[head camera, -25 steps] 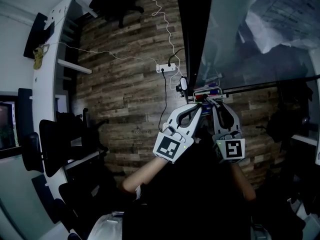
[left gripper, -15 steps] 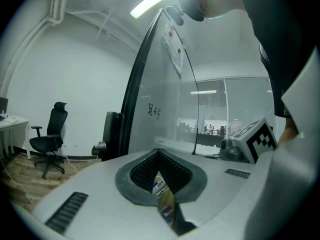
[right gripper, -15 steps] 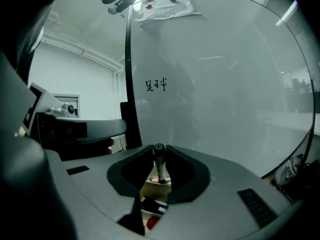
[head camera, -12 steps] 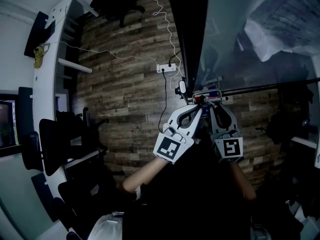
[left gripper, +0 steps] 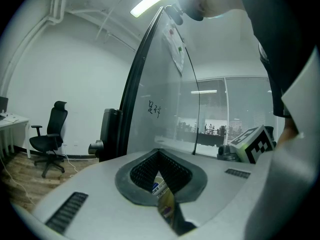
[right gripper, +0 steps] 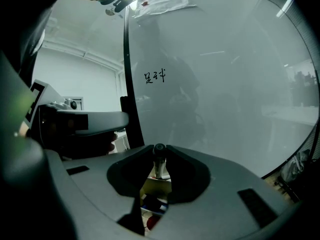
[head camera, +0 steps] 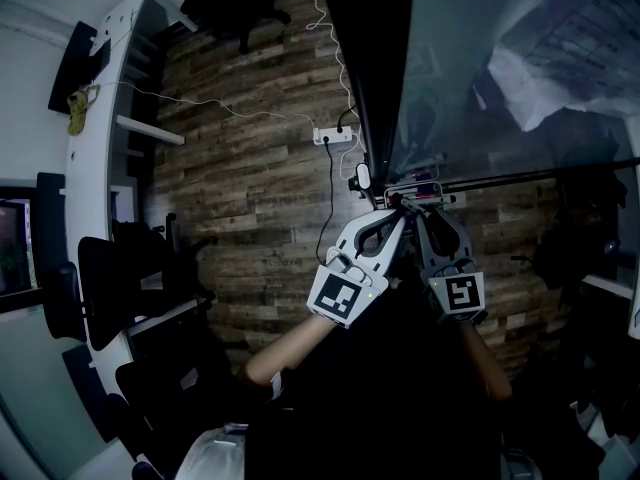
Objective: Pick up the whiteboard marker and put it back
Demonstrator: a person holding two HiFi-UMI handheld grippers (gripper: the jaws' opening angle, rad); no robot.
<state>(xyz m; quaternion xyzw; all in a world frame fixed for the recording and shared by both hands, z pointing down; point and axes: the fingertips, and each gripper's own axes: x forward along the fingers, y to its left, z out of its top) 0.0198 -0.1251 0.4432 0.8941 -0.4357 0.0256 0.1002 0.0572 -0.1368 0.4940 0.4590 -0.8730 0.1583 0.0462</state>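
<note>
A whiteboard marker (right gripper: 159,163) with a black cap stands upright at the tips of my right gripper (right gripper: 159,153), which is shut on it. The whiteboard (right gripper: 225,84) is right behind it. In the head view both grippers meet at the board's tray (head camera: 432,184), with the right gripper (head camera: 416,204) beside the left gripper (head camera: 396,208). In its own view the left gripper (left gripper: 159,153) has its tips together. A labelled yellowish thing (left gripper: 164,196) shows through the gap under them; whether it is gripped is unclear. Red and blue markers (right gripper: 152,206) lie below the right jaws.
Handwriting (right gripper: 155,76) marks the board, and papers (right gripper: 165,1) are pinned at its top. A power strip (head camera: 333,136) with trailing cables lies on the wooden floor. Office chairs (head camera: 110,288) stand by a white desk (head camera: 100,118) at the left. Another chair (left gripper: 47,141) is behind.
The right gripper has tilted slightly with the marker still in its jaws. The left gripper has stayed where it was.
</note>
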